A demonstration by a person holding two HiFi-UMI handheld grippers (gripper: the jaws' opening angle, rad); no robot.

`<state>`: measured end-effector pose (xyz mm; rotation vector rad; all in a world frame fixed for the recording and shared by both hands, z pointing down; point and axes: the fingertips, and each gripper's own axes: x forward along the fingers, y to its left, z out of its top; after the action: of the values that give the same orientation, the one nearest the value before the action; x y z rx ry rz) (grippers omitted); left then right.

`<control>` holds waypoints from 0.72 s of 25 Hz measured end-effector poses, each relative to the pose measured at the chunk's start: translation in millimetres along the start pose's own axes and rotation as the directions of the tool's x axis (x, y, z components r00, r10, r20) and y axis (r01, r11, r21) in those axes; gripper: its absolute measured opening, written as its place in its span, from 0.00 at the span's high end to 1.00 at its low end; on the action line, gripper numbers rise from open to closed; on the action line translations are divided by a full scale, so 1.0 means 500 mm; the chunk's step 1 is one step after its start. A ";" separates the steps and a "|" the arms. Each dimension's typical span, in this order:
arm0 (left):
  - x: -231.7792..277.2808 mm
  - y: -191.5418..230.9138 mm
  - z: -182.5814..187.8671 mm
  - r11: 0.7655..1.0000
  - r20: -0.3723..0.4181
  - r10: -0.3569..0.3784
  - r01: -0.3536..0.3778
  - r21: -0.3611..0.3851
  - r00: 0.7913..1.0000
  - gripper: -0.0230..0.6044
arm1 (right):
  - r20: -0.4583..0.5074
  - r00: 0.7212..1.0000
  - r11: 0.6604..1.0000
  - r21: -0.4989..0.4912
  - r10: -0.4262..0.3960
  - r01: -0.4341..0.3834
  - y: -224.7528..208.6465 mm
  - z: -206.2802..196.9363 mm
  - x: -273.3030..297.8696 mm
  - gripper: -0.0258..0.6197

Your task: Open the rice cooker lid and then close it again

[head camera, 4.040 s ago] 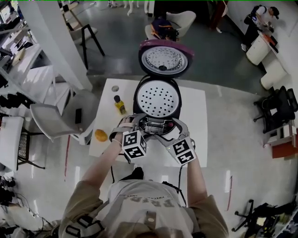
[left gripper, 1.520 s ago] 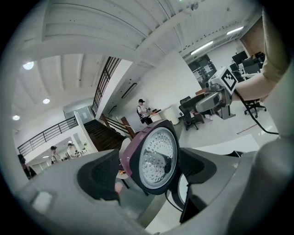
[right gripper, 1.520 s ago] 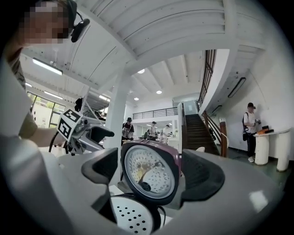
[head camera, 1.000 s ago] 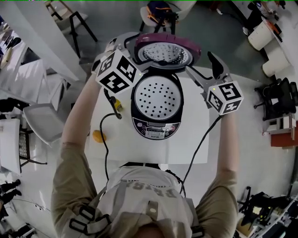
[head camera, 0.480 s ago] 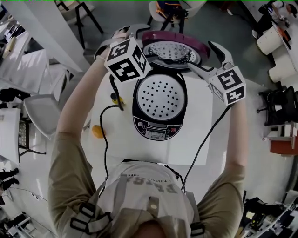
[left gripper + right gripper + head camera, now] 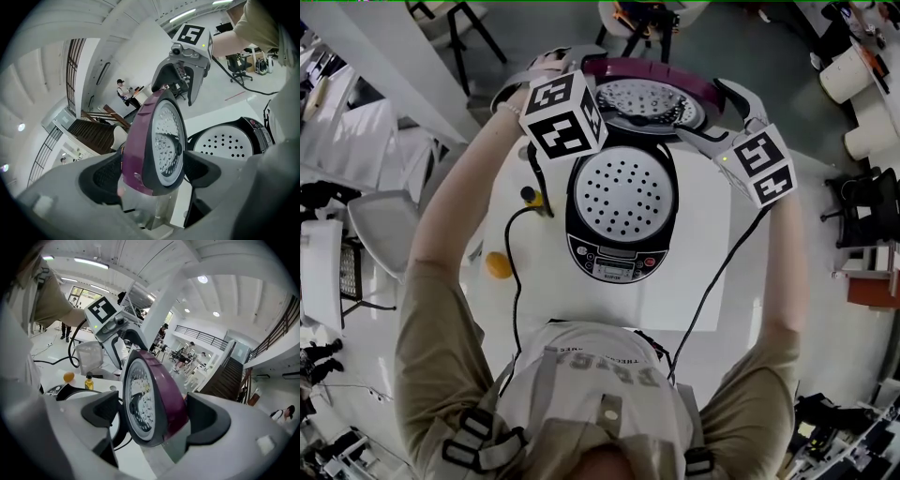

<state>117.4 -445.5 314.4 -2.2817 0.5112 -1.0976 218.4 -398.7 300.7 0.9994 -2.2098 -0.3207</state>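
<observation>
1. Rice cooker lid [image 6: 652, 94] is up, tipped right back on its hinge at the far side of the cooker [image 6: 614, 261], which sits mid-way on the white surface [image 6: 703, 281]. You can look straight down onto the perforated tray [image 6: 623, 192] inside, so the "open it" half looks done to me.
2. Left gripper [image 6: 153, 172] has its jaws spread wide, straddling one edge of the raised lid: purple shell on one side, metal inner plate on the other. The pads sit very close to it, but I don't see a real clamp.
3. Right gripper [image 6: 154, 413] is doing the same on the opposite edge, jaws wide with the lid standing between them.
4. What's left is the whole closing half: the lid has to swing forward and down onto the cooker until it seats. My guess is both grippers are lined up to start that, but nothing has come down yet.
</observation>
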 end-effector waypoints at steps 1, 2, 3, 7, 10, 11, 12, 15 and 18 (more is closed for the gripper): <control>0.000 0.000 0.000 1.000 -0.006 0.001 -0.001 0.007 1.000 0.28 | 0.001 1.000 1.000 -0.005 0.002 -0.002 0.001 0.001 0.000 0.29; -0.001 0.000 0.000 1.000 -0.010 0.000 0.000 0.012 1.000 0.29 | -0.002 1.000 1.000 -0.007 0.005 -0.005 0.002 0.002 -0.002 0.29; -0.002 -0.001 0.000 1.000 -0.014 -0.001 0.001 0.015 1.000 0.28 | -0.007 1.000 1.000 -0.007 0.009 -0.009 0.004 0.002 -0.004 0.29; -0.010 -0.006 0.000 0.999 -0.027 -0.001 0.002 0.032 1.000 0.28 | -0.020 1.000 1.000 -0.016 0.021 -0.022 0.012 0.004 -0.011 0.29; -0.013 -0.014 -0.002 0.999 -0.033 -0.001 0.002 0.034 0.999 0.28 | -0.022 0.999 0.999 -0.020 0.031 -0.031 0.020 0.003 -0.015 0.29; -0.014 -0.017 -0.002 1.000 -0.030 -0.003 0.003 0.025 1.000 0.28 | -0.024 0.999 0.999 -0.022 0.035 -0.035 0.024 0.002 -0.017 0.29; -0.016 -0.019 -0.001 1.000 -0.026 -0.005 0.006 0.016 1.000 0.28 | -0.025 0.999 0.999 -0.025 0.038 -0.039 0.027 0.001 -0.019 0.29; -0.026 -0.030 0.001 1.000 -0.027 -0.017 0.018 0.015 0.999 0.28 | -0.028 0.998 0.998 -0.038 0.050 -0.051 0.038 0.002 -0.027 0.29; -0.039 -0.044 0.002 0.999 -0.021 -0.039 0.040 0.002 0.999 0.28 | -0.023 0.998 0.997 -0.050 0.063 -0.064 0.053 0.002 -0.036 0.29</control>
<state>109.0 -417.3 316.1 -2.2896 0.4748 -1.1417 211.4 -367.6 303.8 0.8993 -2.1974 -0.3342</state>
